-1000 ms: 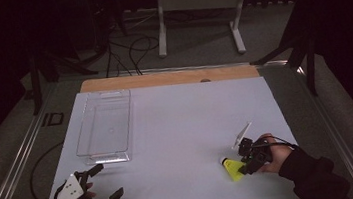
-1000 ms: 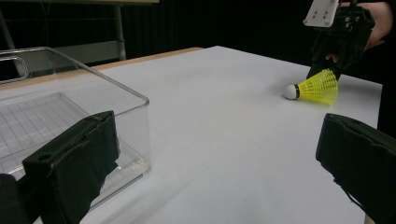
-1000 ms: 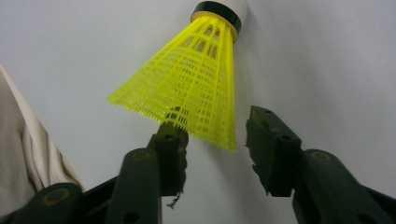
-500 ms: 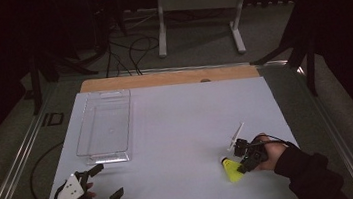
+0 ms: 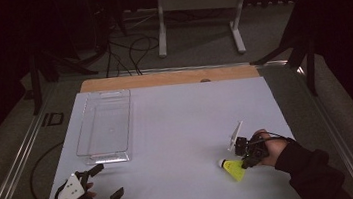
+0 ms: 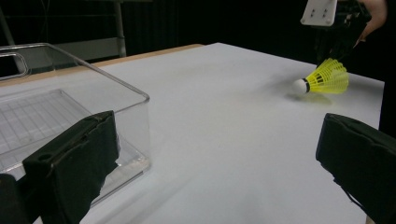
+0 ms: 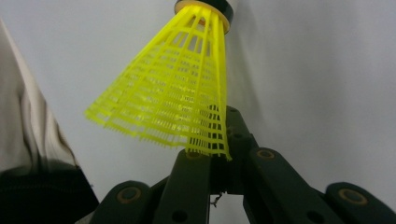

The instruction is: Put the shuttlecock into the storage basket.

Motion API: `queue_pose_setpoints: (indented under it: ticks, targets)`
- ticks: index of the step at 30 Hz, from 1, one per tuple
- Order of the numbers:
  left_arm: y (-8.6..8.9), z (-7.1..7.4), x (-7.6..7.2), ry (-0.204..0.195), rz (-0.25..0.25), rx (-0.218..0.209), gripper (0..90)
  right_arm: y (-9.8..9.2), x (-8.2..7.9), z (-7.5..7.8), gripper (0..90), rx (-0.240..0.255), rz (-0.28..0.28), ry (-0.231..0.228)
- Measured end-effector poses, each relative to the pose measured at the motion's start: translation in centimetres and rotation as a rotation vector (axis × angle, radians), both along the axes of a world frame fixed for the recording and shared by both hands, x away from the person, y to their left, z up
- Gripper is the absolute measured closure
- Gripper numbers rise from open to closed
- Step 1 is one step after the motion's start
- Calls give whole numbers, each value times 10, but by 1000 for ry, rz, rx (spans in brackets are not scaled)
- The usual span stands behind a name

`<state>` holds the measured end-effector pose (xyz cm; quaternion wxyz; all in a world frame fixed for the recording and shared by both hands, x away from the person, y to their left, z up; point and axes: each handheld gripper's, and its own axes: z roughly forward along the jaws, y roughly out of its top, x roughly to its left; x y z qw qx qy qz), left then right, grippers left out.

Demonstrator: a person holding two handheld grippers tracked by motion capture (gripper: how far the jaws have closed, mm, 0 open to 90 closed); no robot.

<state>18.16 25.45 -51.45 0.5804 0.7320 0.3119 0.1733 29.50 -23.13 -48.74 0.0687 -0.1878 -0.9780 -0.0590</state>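
Two hand-held grippers at the near edge of the white table (image 5: pixel 178 129), high view. Left hand-held gripper (image 5: pixel 109 183) bottom left, jaws spread wide, nothing between them, just short of the clear plastic bin (image 5: pixel 104 125). Right hand-held gripper (image 5: pixel 244 161) bottom right, touching the skirt of the yellow shuttlecock (image 5: pixel 234 169), which lies on the table with its white cork pointing left. Grip point too small to read here; right sleeve cut off by the frame edge. Wooden strip and stand legs behind the table, dark floor, cables.

Left gripper view: both black jaws far apart at the bottom corners, partly cut off. Bin (image 6: pixel 70 107) close on the left, its near corner behind the left jaw. Shuttlecock (image 6: pixel 324 79) far right on the table, right hand-held gripper (image 6: pixel 338 44) over its skirt, top cropped.

Right gripper view: jaws have just been closing, now pinched on the rim of the shuttlecock (image 7: pixel 177 93) skirt. Cork cut off at the top edge. Blurred pale shape at left, unclear.
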Motion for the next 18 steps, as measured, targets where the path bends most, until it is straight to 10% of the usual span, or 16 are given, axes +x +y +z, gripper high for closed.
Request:
queue_pose_setpoints:
  ticks: [18]
  targets:
    - [-11, 9, 5, 89, -90, 7, 0, 14, -1, 20, 900, 78, 209, -25]
